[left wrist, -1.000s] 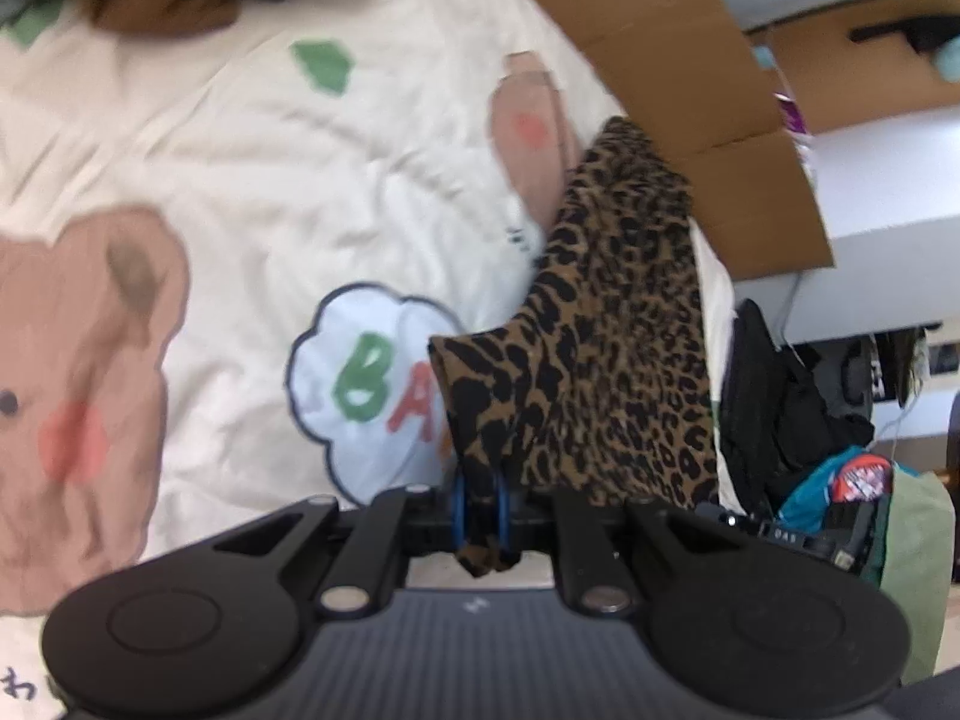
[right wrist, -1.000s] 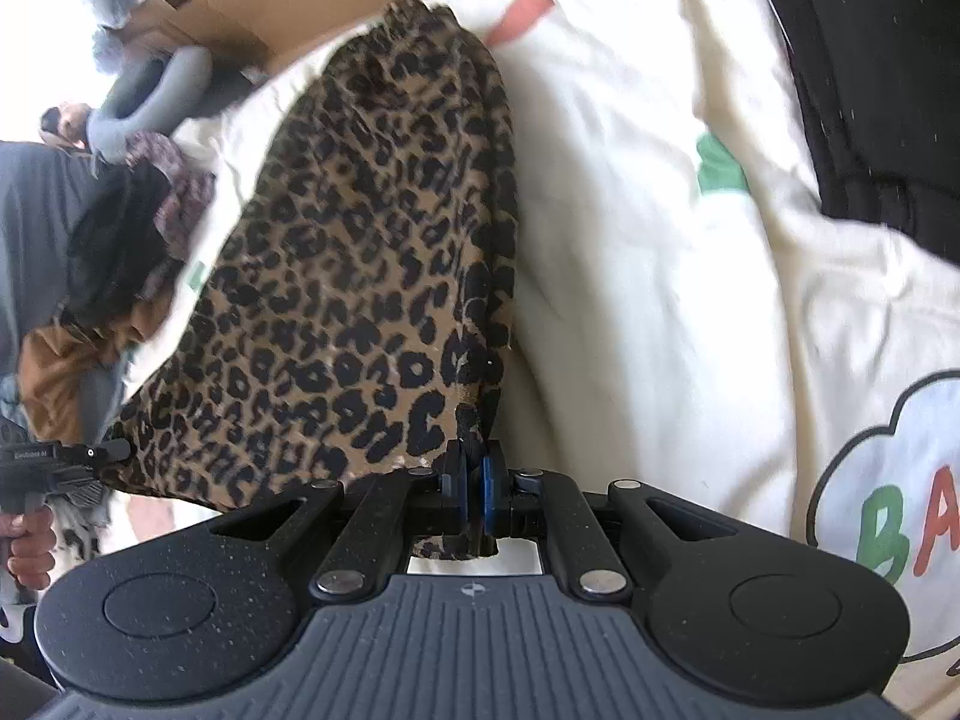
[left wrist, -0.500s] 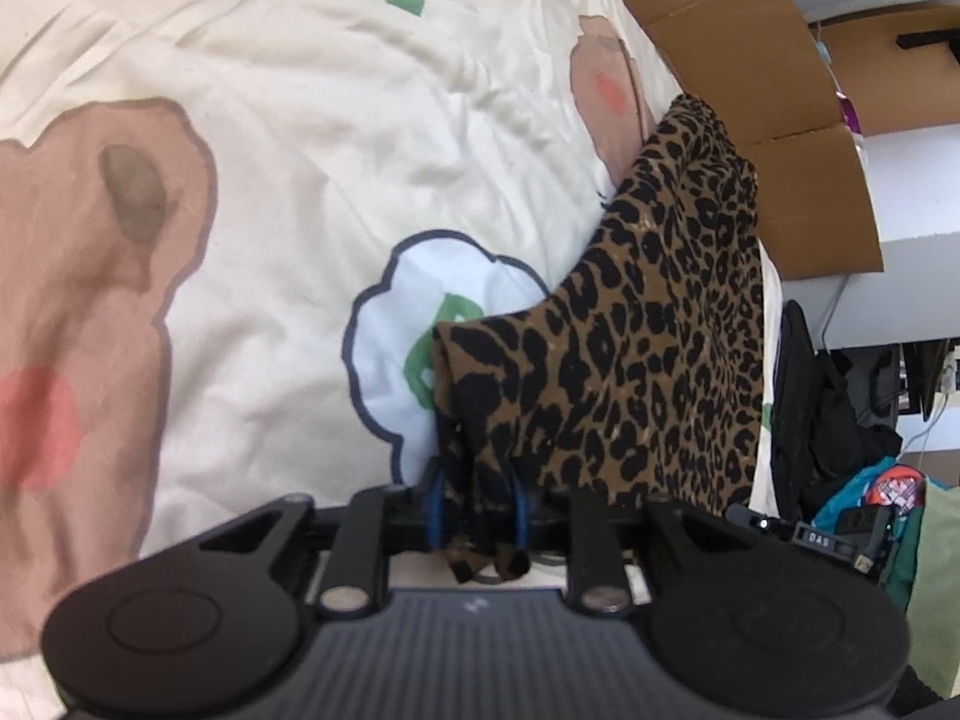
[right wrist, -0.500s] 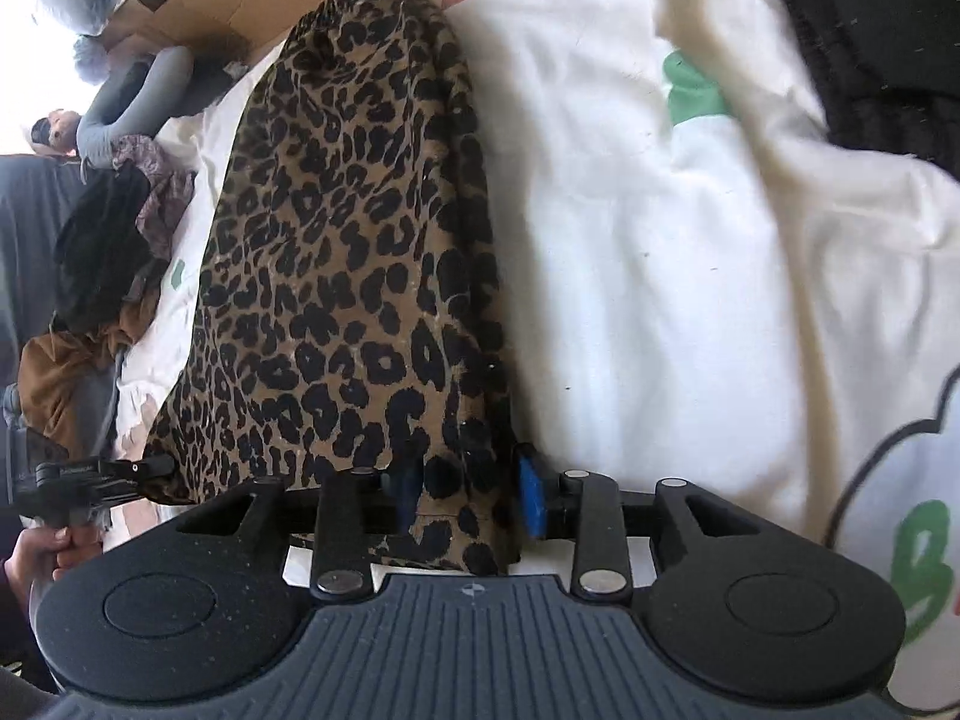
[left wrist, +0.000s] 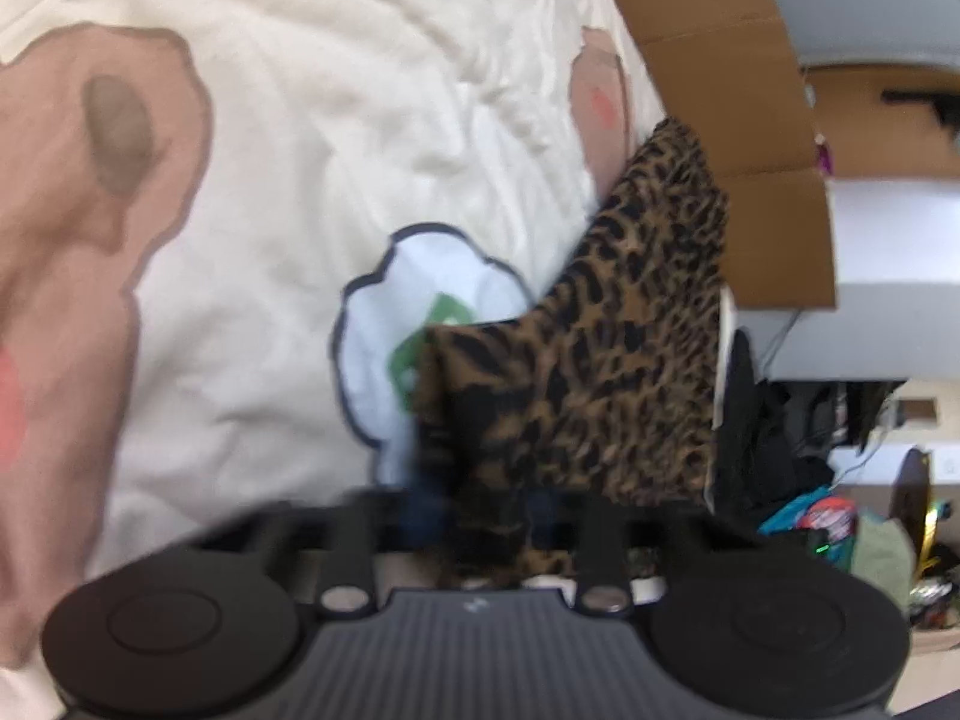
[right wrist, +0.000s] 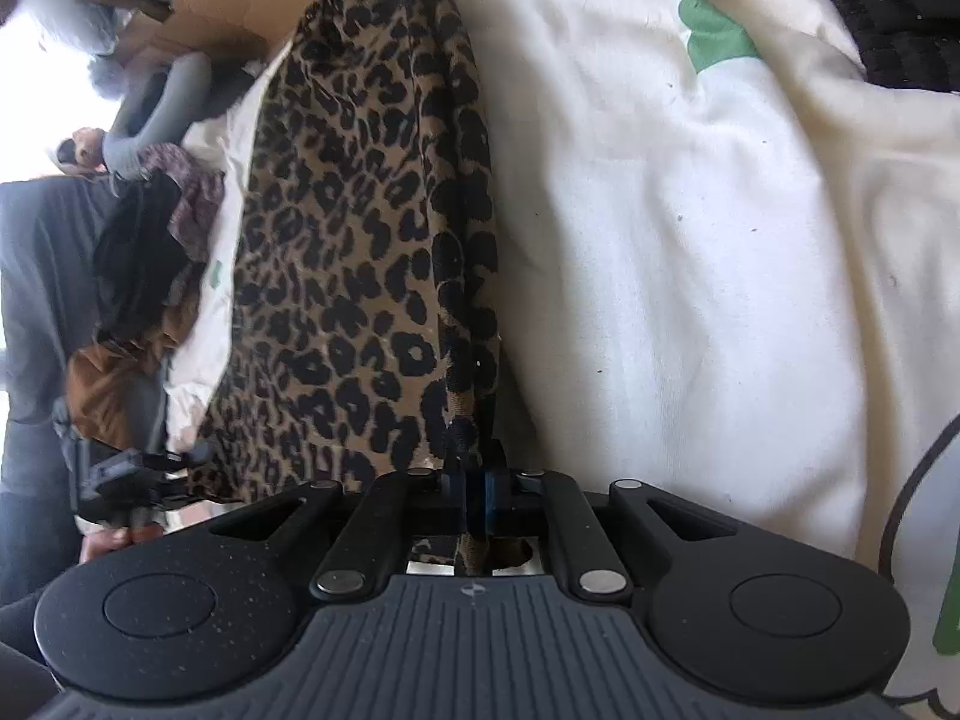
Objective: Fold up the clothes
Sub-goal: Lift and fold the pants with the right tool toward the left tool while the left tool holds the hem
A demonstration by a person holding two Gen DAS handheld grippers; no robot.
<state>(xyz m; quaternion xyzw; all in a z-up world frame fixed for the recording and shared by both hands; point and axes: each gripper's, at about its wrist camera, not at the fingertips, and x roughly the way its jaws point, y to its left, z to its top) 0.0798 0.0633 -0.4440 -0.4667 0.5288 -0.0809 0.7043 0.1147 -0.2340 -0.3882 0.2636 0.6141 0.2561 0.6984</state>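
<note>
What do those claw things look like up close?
Each claw, left and right, is black plastic with a ribbed grey middle, two round discs at the sides, silver rivets on slanted bars, and small blue pads at the tips.

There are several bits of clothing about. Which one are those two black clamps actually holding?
The leopard-print garment. Both the right gripper and the left gripper pinch its near edge; the dark clothes lie untouched on the cream bedspread.

Bright daylight, blown-out glare upper left in right view, left view motion-blurred, fisheye-curved edges
</note>
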